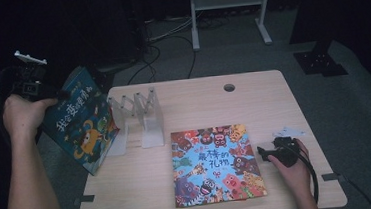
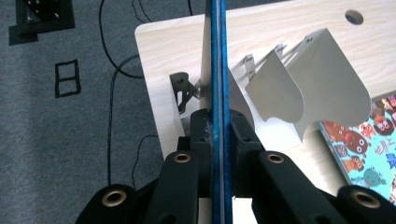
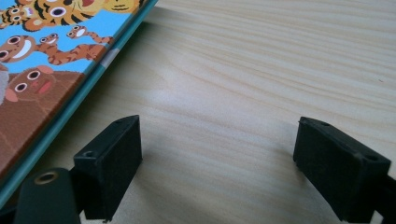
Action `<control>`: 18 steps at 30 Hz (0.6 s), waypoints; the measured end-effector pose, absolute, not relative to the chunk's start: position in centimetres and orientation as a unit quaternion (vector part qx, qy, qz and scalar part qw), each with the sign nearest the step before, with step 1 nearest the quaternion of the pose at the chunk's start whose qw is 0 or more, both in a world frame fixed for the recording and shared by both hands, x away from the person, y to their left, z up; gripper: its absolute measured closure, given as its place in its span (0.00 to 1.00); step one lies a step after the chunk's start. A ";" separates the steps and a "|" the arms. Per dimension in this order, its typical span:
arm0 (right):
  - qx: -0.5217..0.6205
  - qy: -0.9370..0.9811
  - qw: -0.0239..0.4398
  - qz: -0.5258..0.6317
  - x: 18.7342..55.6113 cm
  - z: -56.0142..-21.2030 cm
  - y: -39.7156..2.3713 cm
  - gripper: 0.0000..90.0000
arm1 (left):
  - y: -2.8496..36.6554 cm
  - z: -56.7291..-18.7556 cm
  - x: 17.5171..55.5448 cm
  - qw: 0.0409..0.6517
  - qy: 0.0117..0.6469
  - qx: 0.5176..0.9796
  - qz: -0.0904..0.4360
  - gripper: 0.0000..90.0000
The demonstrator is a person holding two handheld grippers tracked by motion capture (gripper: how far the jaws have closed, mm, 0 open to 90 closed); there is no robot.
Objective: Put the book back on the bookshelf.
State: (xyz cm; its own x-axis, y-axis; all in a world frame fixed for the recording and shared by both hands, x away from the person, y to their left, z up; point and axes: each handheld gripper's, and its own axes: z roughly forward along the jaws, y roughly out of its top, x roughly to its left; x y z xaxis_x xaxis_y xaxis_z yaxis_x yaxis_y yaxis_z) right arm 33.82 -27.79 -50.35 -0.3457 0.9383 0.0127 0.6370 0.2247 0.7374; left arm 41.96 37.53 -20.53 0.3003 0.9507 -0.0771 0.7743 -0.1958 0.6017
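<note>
My left gripper is clamped on the dark-blue picture book, held tilted off the table's left edge beside the white rack; thin, stiff, glossy, likely slippery, so I grip its edge squarely, while my right gripper stands apart, empty.

Dim high view, room black beyond the lit table, soft grain throughout, left gripper view sharp ahead of its pads yet blurred at their base, pale sheen on wood between the right gripper pads, faint shadows beneath them
</note>
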 end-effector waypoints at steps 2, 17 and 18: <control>0.526 0.750 0.225 0.334 33.8 -50.3 -27.8 0.16 | 37.5 -20.6 42.1 0.280 0.571 0.755 0.161 0.92; 0.526 0.749 0.226 0.334 33.8 -50.3 -27.8 0.16 | 37.8 -21.2 42.0 0.282 0.569 0.755 0.162 0.88; 0.526 0.749 0.226 0.334 33.8 -50.4 -27.8 0.16 | 37.8 -21.1 42.0 0.282 0.568 0.755 0.165 0.88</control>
